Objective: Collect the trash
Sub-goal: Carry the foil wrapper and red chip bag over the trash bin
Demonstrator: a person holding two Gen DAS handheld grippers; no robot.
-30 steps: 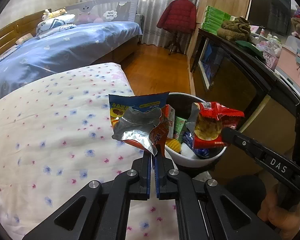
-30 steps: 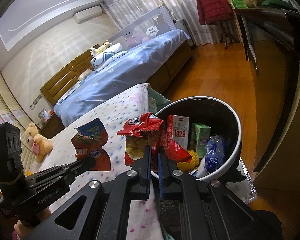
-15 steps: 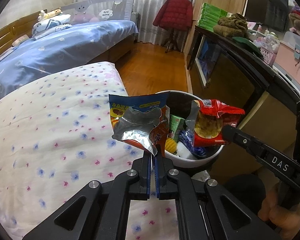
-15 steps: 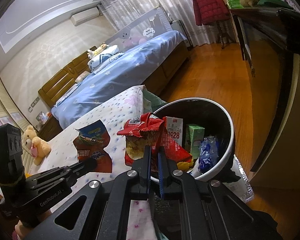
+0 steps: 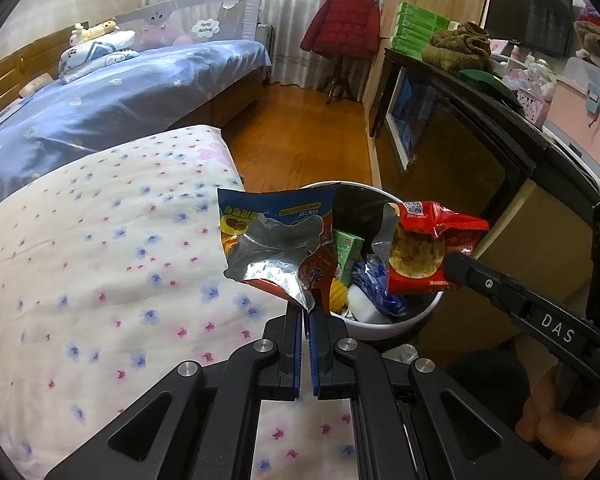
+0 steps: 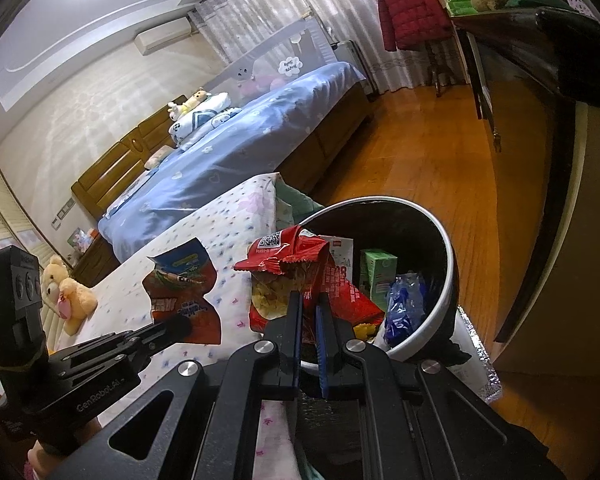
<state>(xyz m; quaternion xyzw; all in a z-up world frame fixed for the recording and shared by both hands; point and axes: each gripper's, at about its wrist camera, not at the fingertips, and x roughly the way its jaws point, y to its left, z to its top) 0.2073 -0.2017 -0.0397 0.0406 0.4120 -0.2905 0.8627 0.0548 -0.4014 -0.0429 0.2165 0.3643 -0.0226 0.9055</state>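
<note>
My left gripper (image 5: 309, 312) is shut on a torn blue-and-orange snack bag (image 5: 275, 240) with a silver foil inside, held over the bed's edge beside the bin. My right gripper (image 6: 308, 300) is shut on a red chip bag (image 6: 295, 272), which hangs above the near rim of the white round trash bin (image 6: 446, 300). The bin (image 5: 384, 328) holds a green carton (image 6: 378, 276), a crumpled blue wrapper (image 6: 404, 308) and other packets. In the left wrist view the red bag (image 5: 424, 252) sits over the bin with the right gripper (image 5: 454, 264) coming in from the right.
The bin stands on the wooden floor (image 5: 300, 148) between the floral-sheeted bed (image 5: 99, 260) and a dark cabinet (image 5: 480, 148). A blue bed (image 6: 239, 140) lies behind, a red coat (image 5: 342, 22) hangs on a stand, and a teddy bear (image 6: 69, 292) sits on the floral bed.
Both grippers keep their bags with hardly any shift. The bin sits slightly lower in the right wrist view, and the red bag hangs a bit further over its rim.
</note>
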